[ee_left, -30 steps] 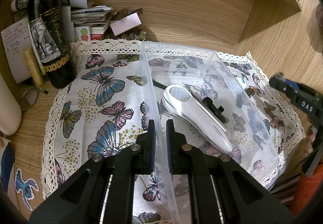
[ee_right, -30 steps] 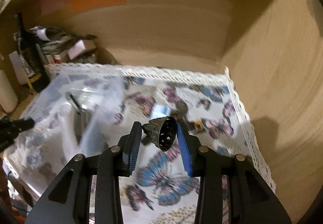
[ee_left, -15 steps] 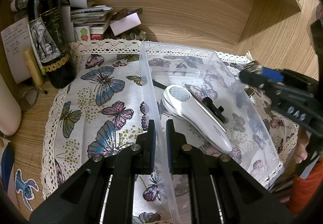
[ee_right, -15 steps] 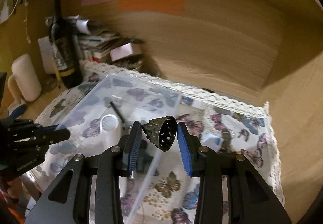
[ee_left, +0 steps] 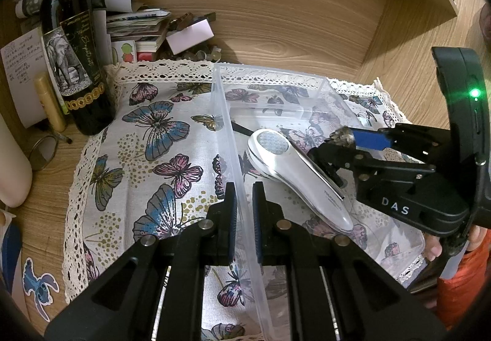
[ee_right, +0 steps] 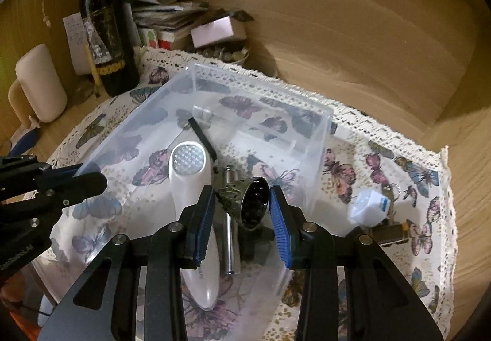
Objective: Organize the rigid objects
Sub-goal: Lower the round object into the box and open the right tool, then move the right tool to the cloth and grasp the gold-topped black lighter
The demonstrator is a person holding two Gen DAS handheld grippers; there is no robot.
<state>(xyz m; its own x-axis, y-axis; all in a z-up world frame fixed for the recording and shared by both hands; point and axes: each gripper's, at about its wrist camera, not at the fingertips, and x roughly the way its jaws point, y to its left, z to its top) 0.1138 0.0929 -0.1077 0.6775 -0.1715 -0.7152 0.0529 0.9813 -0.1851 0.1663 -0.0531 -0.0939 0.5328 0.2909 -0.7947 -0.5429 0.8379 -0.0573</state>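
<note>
1. Far left corner of the desk (ee_left: 276, 34): dark wine bottle (ee_left: 73, 64) upright, just off the butterfly cloth (ee_left: 147, 156); stacked papers (ee_left: 135, 25) behind it, against the back wall.
2. My left gripper (ee_left: 244, 218): pads clenched on the left wall of the clear plastic bin (ee_left: 233, 138), one pad inside, one outside. The bin sits on the cloth.
3. In the bin: a white handheld device (ee_left: 294, 175) lies flat on the bottom, round textured face toward the back wall. Beside it in the right wrist view, a metal cylinder (ee_right: 230, 236) and a thin black strip (ee_right: 202, 138) (the strip runs off toward the bin's far end).
4. My right gripper (ee_right: 242, 212): grasping a small dark bronze bell-shaped cup (ee_right: 248, 203), open mouth tilted toward the camera, held above the bin's interior, near its right wall.
5. Right part of the cloth, outside the bin: a small white packet (ee_right: 368, 206) and some small metal hardware (ee_right: 392, 230) (too blurred to identify).
</note>
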